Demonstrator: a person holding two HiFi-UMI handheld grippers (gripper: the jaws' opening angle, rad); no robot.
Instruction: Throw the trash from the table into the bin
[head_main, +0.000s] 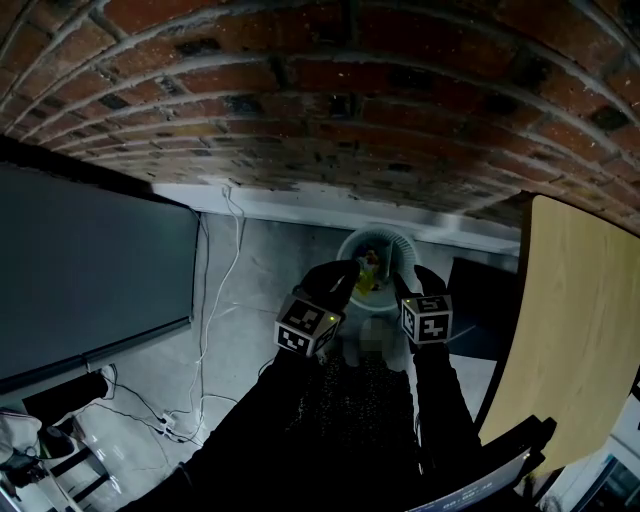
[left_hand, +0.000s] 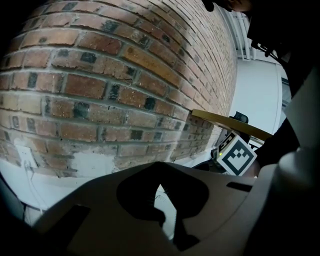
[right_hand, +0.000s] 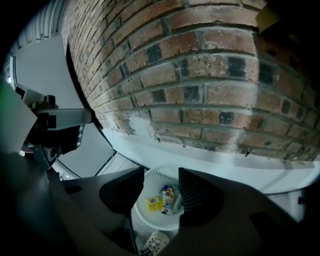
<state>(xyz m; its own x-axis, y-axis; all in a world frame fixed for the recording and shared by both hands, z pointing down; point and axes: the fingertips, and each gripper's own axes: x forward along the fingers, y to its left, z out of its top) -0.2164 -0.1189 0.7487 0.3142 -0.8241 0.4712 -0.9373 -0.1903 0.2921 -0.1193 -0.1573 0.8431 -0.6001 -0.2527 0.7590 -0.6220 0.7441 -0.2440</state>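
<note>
A white mesh bin (head_main: 385, 248) stands on the floor against the brick wall. It holds a yellow wrapper (right_hand: 153, 203) and other small packets. In the head view both grippers hang just above its near rim. My right gripper (right_hand: 161, 172) is open, with nothing between its jaws, and the bin (right_hand: 150, 182) shows through the gap below. My left gripper (left_hand: 161, 170) is shut, tips together, with nothing visible in it; a sliver of the bin (left_hand: 168, 212) shows under the jaws. The right gripper's marker cube (left_hand: 237, 155) sits to its right.
The brick wall (head_main: 330, 110) with a white skirting (head_main: 300, 205) runs behind the bin. A wooden tabletop (head_main: 580, 330) is at the right and a dark panel (head_main: 90, 270) at the left. White cables (head_main: 215, 320) trail over the floor. A white perforated object (right_hand: 155, 242) lies in front of the bin.
</note>
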